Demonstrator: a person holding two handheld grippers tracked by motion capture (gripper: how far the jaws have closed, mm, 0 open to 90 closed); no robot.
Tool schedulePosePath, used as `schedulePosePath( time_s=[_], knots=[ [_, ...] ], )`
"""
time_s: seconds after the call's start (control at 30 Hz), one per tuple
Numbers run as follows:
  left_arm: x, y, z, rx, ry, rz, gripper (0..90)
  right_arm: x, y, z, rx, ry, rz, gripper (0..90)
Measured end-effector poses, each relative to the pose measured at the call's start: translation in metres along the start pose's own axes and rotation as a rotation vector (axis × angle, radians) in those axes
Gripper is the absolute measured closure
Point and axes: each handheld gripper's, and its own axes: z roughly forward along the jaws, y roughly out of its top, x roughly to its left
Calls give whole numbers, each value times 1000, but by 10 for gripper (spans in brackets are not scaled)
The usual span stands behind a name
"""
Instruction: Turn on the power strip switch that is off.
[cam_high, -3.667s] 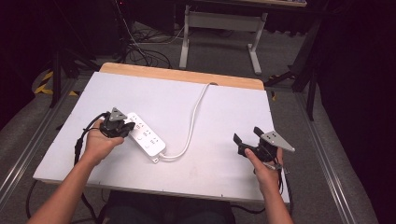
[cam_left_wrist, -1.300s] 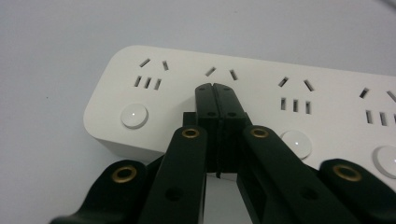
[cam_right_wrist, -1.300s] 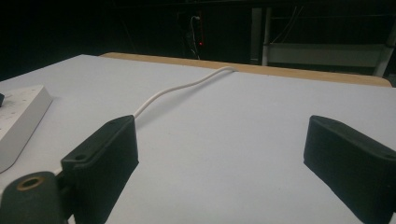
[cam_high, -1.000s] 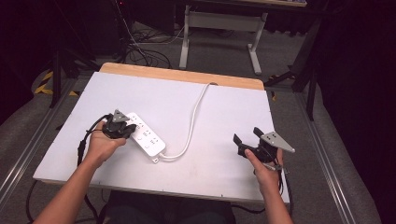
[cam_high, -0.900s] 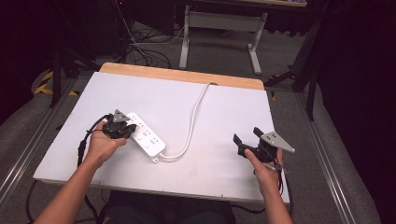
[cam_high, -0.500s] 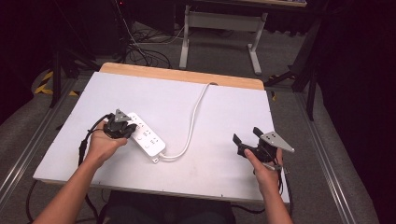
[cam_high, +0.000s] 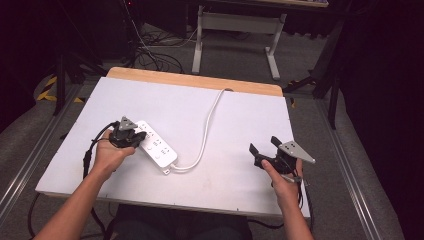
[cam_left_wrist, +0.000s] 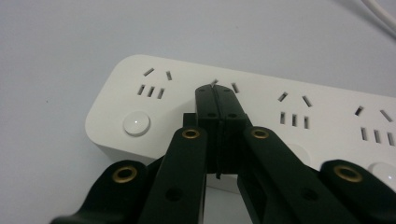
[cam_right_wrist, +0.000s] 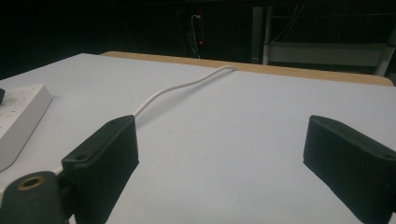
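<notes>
my left gripper (cam_high: 134, 137) sits at the near-left part of the white table (cam_high: 240, 120), with its tips over the left end of the white power strip (cam_high: 156, 148). in the left gripper view its 2 black jaws are pressed flat together with nothing between them, and the joined tips (cam_left_wrist: 216, 97) lie over the top face of the strip, right by the second set of socket slots. i cannot tell whether the tips actually touch the plastic or hang just above it. a round white button (cam_left_wrist: 136, 123) shows on the strip just left of my jaws.

the power strip lies flat on the table, slanting from upper left to lower right in the high view, a little left of the table's middle. its white cord (cam_high: 207, 125) leaves the near end, loops round and runs up across the table toward the far wooden edge (cam_high: 195, 80).

my right gripper (cam_high: 265, 151) is held at the near-right part of the table, well apart from the strip. in the right gripper view its 2 jaws stand wide apart and hold nothing, with bare table between them; the cord (cam_right_wrist: 180, 87) runs across the table beyond the left jaw, and a corner of the strip (cam_right_wrist: 21, 119) shows at the left edge.
</notes>
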Motion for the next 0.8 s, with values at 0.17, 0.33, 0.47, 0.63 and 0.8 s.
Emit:
schedulePosePath(
  time_s=[0.17, 0.33, 0.47, 0.63, 0.8],
  knots=[
    [4, 1, -7, -70, 33, -39, 900, 0, 0, 1, 0, -1, -1, 107],
    [6, 2, -13, -117, 42, -59, 900, 0, 0, 0, -5, 2, -1, 109],
    [7, 3, -17, -146, 51, -73, 900, 0, 1, -1, -7, 1, 3, 109],
    [8, 4, -23, -172, 65, -98, 900, 0, 1, 0, -6, 3, 0, 109],
    [10, 5, -33, -230, 86, -111, 900, 0, 1, 0, -5, 1, 3, 109]
  ],
)
